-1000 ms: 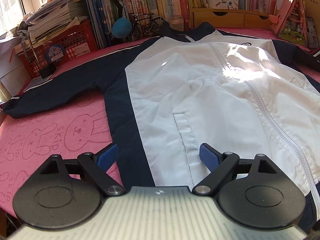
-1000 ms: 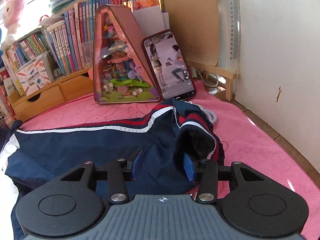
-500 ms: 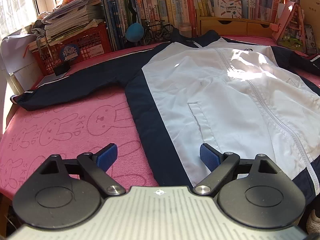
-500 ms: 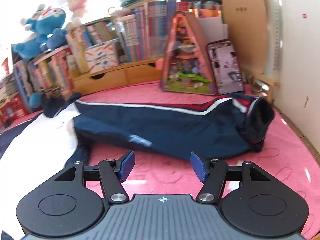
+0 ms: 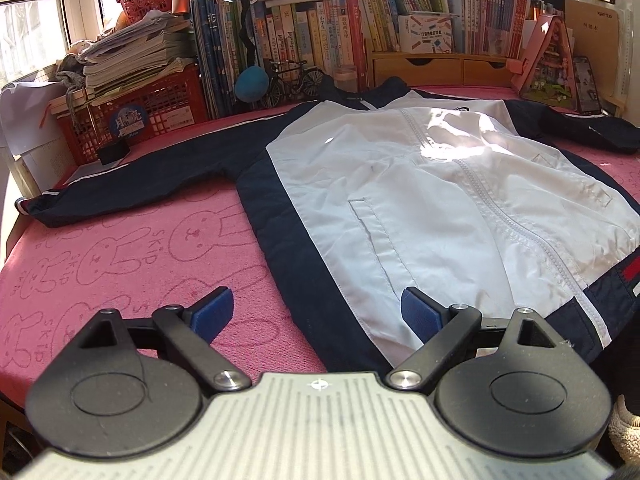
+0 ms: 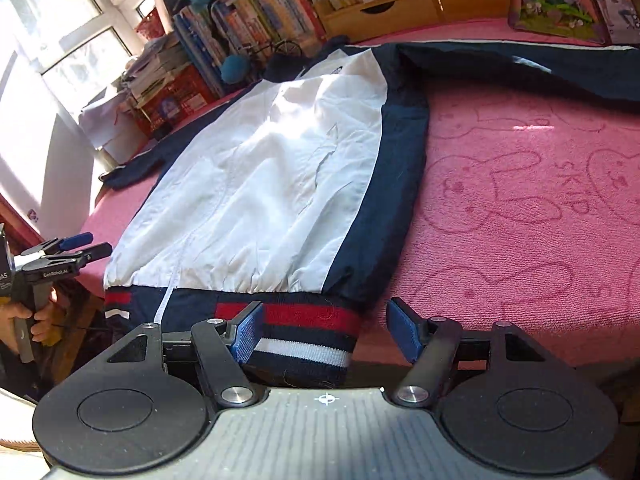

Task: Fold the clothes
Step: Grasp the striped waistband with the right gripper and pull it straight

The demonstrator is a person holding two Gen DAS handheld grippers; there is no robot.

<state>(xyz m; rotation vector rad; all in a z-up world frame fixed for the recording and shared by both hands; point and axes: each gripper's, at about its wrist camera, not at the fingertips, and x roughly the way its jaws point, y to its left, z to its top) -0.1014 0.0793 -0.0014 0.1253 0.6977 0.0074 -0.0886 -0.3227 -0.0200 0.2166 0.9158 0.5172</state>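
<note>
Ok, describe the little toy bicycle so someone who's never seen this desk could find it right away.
Start from the pink bunny-print mat and follow the white and navy jacket up to its collar. Just left of the collar, at the foot of the row of upright books, stands the toy bicycle. It is thin, black and wiry, unlike the round blue plush ball beside it.

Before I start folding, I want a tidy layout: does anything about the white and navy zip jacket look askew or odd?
Nothing stands out. The white and navy zip jacket lies flat, front up, zipped, on the pink rabbit-print cloth, both sleeves stretched sideways. Only mild wrinkles cross the white front.
</note>
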